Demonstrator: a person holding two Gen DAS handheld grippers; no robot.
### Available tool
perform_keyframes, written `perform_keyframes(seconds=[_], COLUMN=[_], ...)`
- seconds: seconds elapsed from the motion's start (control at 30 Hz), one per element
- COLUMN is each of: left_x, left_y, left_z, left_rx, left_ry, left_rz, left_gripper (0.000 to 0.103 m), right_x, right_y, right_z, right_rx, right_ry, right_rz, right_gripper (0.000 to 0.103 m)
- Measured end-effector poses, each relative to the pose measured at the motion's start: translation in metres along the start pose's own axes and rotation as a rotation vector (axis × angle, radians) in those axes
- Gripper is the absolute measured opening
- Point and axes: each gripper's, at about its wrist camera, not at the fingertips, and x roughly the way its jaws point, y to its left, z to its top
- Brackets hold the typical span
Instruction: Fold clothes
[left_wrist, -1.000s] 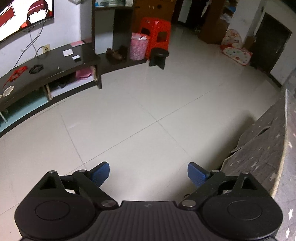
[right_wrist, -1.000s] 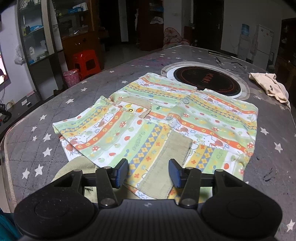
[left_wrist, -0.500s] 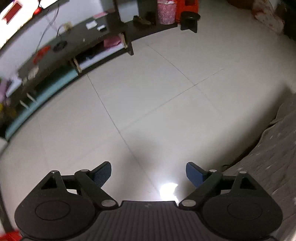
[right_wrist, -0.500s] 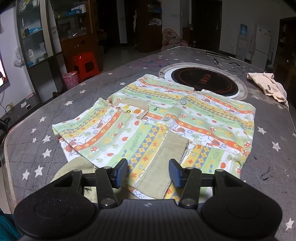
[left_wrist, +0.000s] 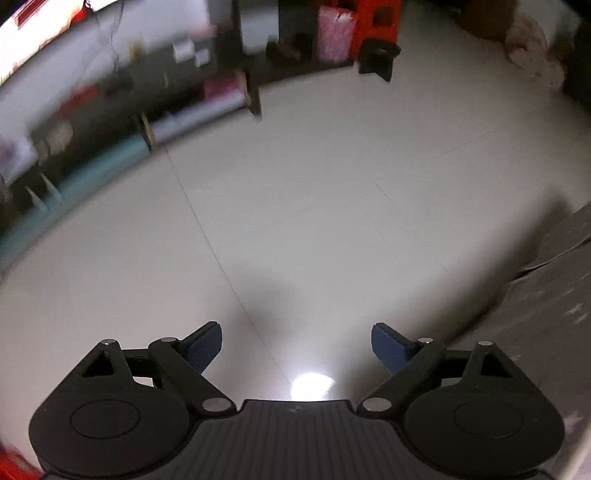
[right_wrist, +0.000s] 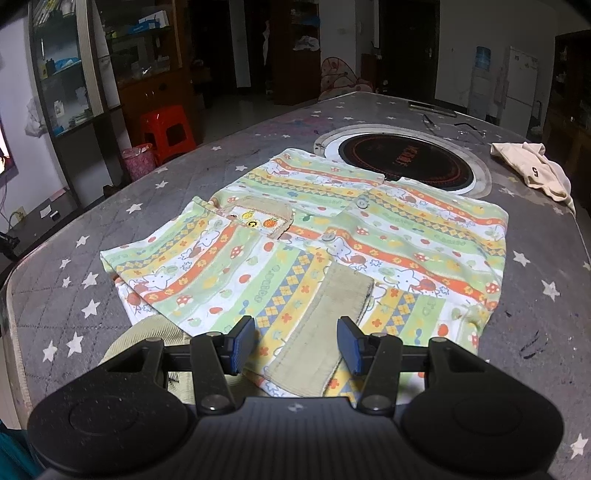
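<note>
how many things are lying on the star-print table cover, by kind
patterned garments: 1, the striped cartoon-print shirt
plain garments: 1, the cream top at the far right
cooktops: 1, the round black induction plate, set into the table cover and partly under the shirt
small items at the far edge: too small to tell
total counted: 3

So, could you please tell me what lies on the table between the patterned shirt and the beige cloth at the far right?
Only bare star-print cover separates the patterned shirt from the beige cloth, in the right wrist view.
</note>
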Motion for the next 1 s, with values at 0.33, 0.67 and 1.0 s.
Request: perform_keyframes(seconds=[0.33, 0.67, 1.0], left_x=[-0.005, -0.013, -0.028], left_y=[-0.033, -0.048, -0.085], left_z=[0.009, 0.025, 0.029], left_rx=[0.053, -0.053, 0.091], left_ry=[0.014, 0.013, -0.068], left_rz=[0.048, -0.220, -0.104], left_gripper=[0.096, 0.103, 0.103], right_x=[-0.004, -0.008, -0.011], right_y=[-0.004, -0.006, -0.007], right_z=[0.000, 0.002, 0.003], right_rx=[0.010, 0.004, 0.012], right_ry=[-0.004, -0.015, -0.027], right_rz=[-0.008, -0.011, -0.015], right_gripper=[0.050, 0.050, 0.050])
